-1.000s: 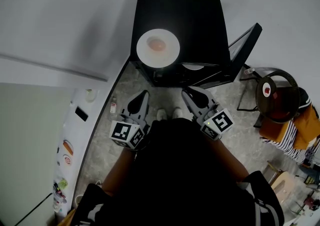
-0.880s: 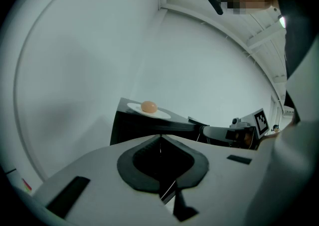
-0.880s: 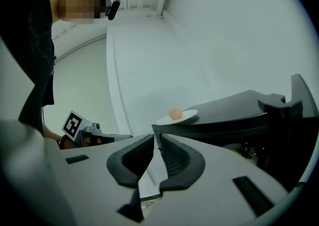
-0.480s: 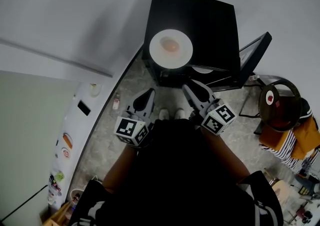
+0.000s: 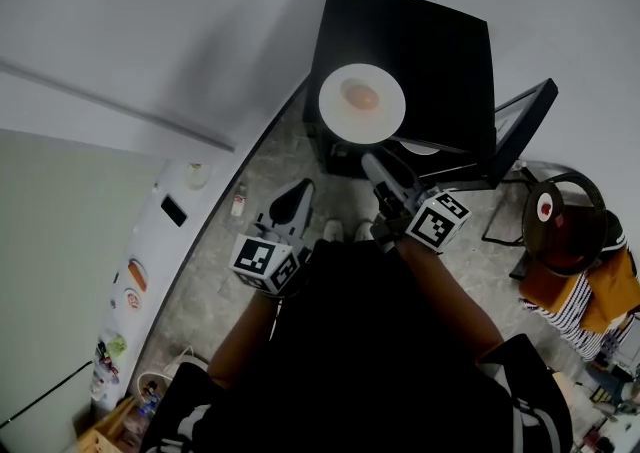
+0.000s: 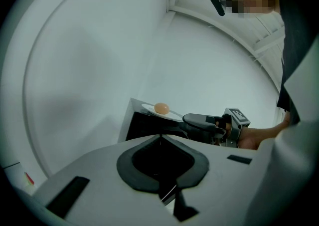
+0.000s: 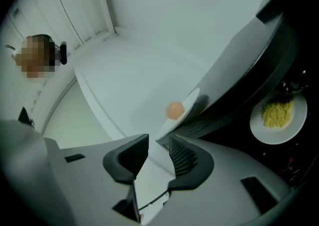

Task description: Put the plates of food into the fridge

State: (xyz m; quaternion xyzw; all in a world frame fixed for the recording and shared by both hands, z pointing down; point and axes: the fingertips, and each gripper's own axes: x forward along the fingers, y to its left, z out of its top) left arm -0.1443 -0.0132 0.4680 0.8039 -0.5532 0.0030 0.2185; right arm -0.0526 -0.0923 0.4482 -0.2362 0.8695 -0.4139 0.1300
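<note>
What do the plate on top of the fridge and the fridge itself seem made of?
The plate looks like glazed ceramic or melamine: plain white, smooth thin rim. The fridge is probably painted metal or plastic: matte black, flat hard panels.

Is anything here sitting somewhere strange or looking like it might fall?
The white plate holding a round orange food sits on top of the black fridge, its rim seeming to jut past the front edge, while another plate with yellow food is already inside. The fridge door stands open. Nothing looks spilled.
</note>
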